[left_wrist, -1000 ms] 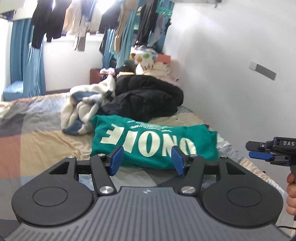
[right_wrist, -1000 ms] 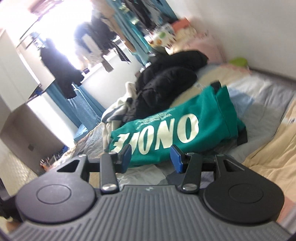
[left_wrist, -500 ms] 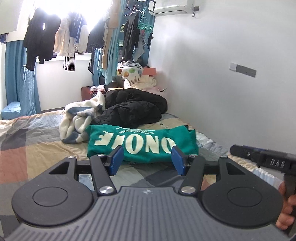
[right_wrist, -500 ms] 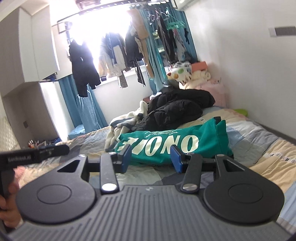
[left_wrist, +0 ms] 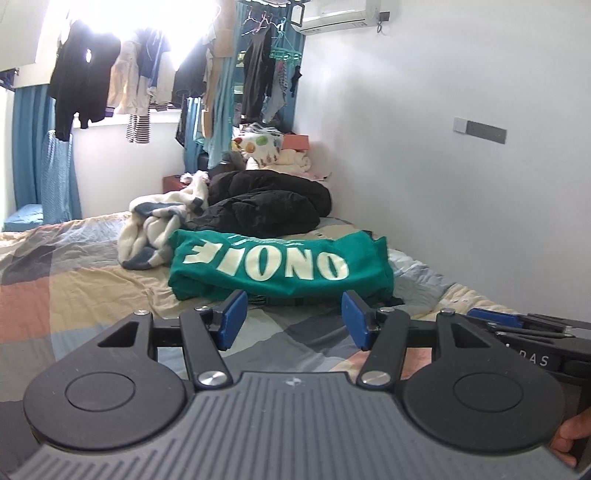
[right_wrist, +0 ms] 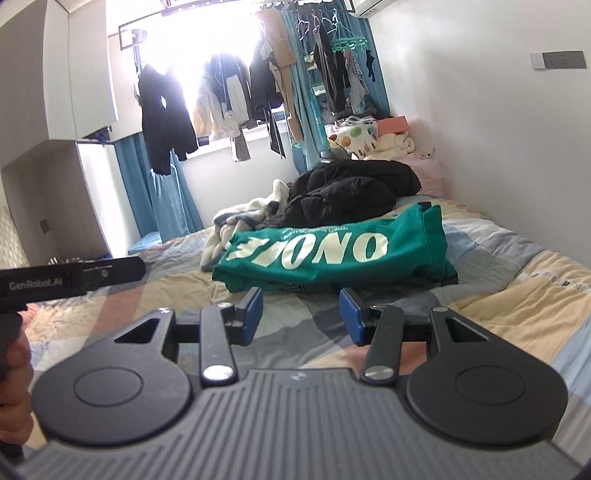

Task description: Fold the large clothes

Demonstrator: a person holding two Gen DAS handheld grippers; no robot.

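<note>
Green sweatshirt point(left_wrist: 280, 264) with big white lettering lying folded into a wide rectangle on the patchwork quilt point(left_wrist: 74, 280) of the bed, lettering upside down to both cameras, long side running left to right. Same sweatshirt point(right_wrist: 332, 254) in the right wrist view, near the middle of the bed, right end bunched with a dark edge showing. Just behind it, touching or nearly so, a black puffer jacket point(left_wrist: 269, 206) in a heap; to the left of that a crumpled cream and blue garment point(left_wrist: 155, 229) against the sweatshirt's far left corner. Pillows and a floral cushion point(left_wrist: 258, 146) piled at the far end by the white wall point(left_wrist: 443, 184). Dark and light clothes hanging on a rail point(right_wrist: 221, 92) across the bright window, blue curtains point(left_wrist: 29, 155) either side, air conditioner point(left_wrist: 332, 16) high on the wall. Left hand-held gripper point(left_wrist: 291, 321) released, blue pads point(left_wrist: 232, 319) standing apart with nothing between them, hovering over the quilt short of the sweatshirt's near edge. Right hand-held gripper point(right_wrist: 301, 315) likewise released and empty, pads point(right_wrist: 253, 314) apart, also short of the near edge, no contact with fabric. Each gripper visible from the side in the other's view, at the frame edge, gripped by a hand point(right_wrist: 14, 373). Grey cabinet point(right_wrist: 55, 110) at the left of the right wrist view.
</note>
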